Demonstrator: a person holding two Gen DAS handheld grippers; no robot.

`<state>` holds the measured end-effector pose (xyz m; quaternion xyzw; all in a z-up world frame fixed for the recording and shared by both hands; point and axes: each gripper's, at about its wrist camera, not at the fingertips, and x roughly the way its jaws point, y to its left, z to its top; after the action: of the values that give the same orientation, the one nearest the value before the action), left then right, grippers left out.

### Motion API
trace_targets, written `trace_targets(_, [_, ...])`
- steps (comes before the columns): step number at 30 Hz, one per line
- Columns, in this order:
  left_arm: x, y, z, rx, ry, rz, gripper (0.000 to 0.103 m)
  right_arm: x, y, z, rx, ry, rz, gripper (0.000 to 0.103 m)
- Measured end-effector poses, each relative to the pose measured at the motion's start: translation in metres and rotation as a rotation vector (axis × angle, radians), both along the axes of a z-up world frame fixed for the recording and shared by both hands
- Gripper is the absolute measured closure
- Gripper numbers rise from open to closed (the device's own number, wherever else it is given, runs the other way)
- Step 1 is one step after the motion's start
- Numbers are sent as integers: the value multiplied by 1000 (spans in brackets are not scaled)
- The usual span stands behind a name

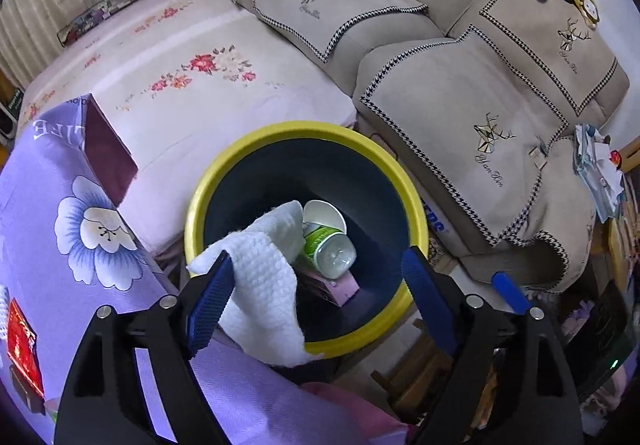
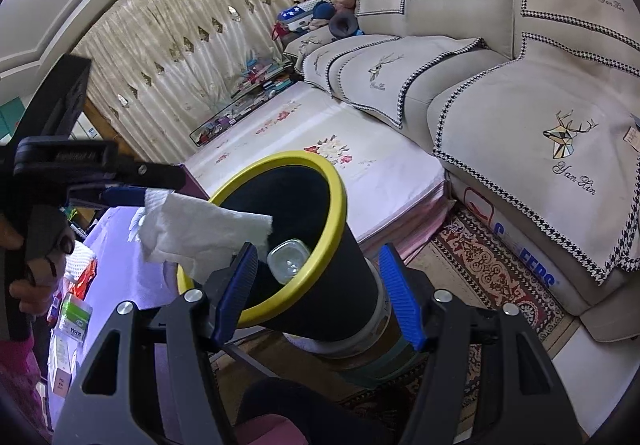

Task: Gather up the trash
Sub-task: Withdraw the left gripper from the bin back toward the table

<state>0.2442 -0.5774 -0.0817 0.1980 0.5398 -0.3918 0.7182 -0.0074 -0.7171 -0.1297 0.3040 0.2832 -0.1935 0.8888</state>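
A dark bin with a yellow rim (image 1: 224, 169) stands beside the table; it also shows in the right wrist view (image 2: 336, 181). Inside lie a clear bottle with a green label (image 1: 328, 249), a paper cup (image 1: 322, 215) and a purple box (image 1: 344, 289). My left gripper (image 1: 316, 297) is open above the bin's near rim. A white paper towel (image 1: 260, 277) clings to its left finger and hangs over the rim. In the right wrist view the towel (image 2: 200, 233) hangs from the left gripper's blue fingers (image 2: 120, 197). My right gripper (image 2: 316, 293) is open and empty by the bin.
A table with a purple floral cloth (image 1: 60, 213) is at the left, with small boxes (image 2: 72, 317) on it. A beige sofa (image 1: 480, 105) and a pink floral cushion (image 1: 192, 77) lie behind the bin. A patterned rug (image 2: 492, 265) covers the floor.
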Motion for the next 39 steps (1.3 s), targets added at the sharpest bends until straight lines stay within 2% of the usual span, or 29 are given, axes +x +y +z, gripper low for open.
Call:
trace_targets(6, [1, -14, 3, 10, 49, 8, 13, 1, 7, -5, -7, 0, 38, 43])
trace_targets(8, [-1, -21, 6, 15, 46, -6, 6, -2, 6, -6, -2, 1, 30, 43])
trace_targets(10, [-1, -32, 0, 77, 34, -28, 5, -8, 1, -9, 4, 4, 19, 43])
trace_targets(13, [5, -49, -21, 216, 53, -51, 5, -17, -5, -12, 7, 7, 3, 43])
trace_targets(15, [12, -60, -38, 327, 93, -67, 5, -23, -7, -13, 11, 6, -7, 43])
trace_targets(17, [17, -67, -49, 399, 124, -74, 5, -29, -11, -16, 16, 9, -17, 43])
trace_targets(21, [23, -71, -52, 452, 187, -77, 5, -35, -17, -20, 29, 11, -29, 43])
trace_targets(23, [23, -71, -42, 427, 209, -70, 5, -35, -18, -21, 36, 8, -27, 43])
trace_targets(25, [22, -66, -26, 379, 183, -55, 5, -34, -17, -20, 37, 4, -21, 43])
trace_targets(31, [8, -28, 40, 126, 87, -6, 5, -30, -7, -14, 25, -3, 12, 43])
trace_targets(36, [-19, 51, 95, -90, -24, 54, 5, -19, 13, -5, 1, 6, 62, 42])
trace_targets(39, [-35, 109, 119, -182, -87, 99, 5, -9, 31, 1, -19, 14, 101, 41])
